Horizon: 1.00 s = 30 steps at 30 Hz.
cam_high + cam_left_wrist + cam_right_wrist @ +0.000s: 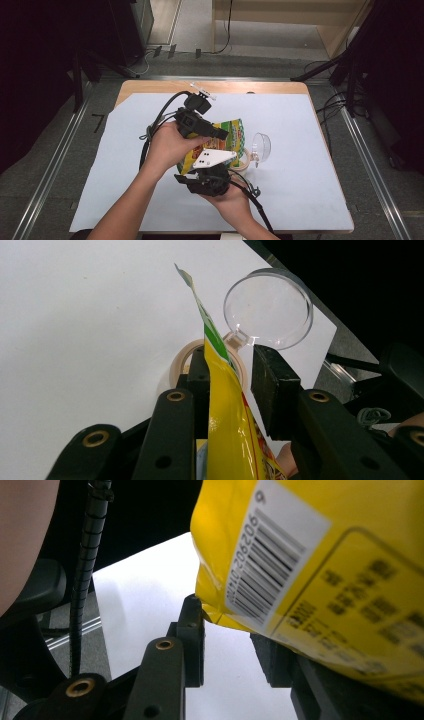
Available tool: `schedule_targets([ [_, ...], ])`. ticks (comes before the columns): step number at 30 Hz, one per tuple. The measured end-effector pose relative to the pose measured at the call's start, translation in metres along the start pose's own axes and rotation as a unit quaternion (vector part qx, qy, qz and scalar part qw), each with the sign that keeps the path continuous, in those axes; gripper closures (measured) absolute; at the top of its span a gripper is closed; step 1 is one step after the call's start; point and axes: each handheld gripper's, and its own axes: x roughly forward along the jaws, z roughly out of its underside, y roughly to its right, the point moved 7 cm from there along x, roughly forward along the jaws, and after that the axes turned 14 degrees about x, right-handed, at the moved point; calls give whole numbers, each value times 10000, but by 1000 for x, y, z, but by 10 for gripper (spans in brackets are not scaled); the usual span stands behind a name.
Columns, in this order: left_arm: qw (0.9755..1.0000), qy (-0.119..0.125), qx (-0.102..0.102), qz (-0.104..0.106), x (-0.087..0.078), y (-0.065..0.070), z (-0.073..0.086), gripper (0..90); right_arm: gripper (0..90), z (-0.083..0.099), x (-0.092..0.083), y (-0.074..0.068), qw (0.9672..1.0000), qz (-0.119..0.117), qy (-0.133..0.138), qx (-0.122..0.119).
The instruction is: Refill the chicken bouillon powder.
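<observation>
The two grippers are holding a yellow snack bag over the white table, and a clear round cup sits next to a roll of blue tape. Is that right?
Not quite: the tape roll is beige, not blue, as the left gripper view shows. The rest holds: both grippers, left and right, hold the yellow bag, and the clear cup sits beside the tape.

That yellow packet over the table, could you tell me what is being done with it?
A person holds the yellow packet up above the white sheet with a gripper in each hand. The left gripper has the packet's edge between its jaws; the right gripper meets its barcoded side. A clear round dish and a tape roll lie beside them.
</observation>
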Motion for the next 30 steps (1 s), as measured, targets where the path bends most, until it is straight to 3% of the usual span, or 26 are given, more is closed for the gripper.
schedule_targets([
  [30,10000,-32,-7,24,1,-1,2,715,688,1,1,1,10000,8,-12,-15],
])
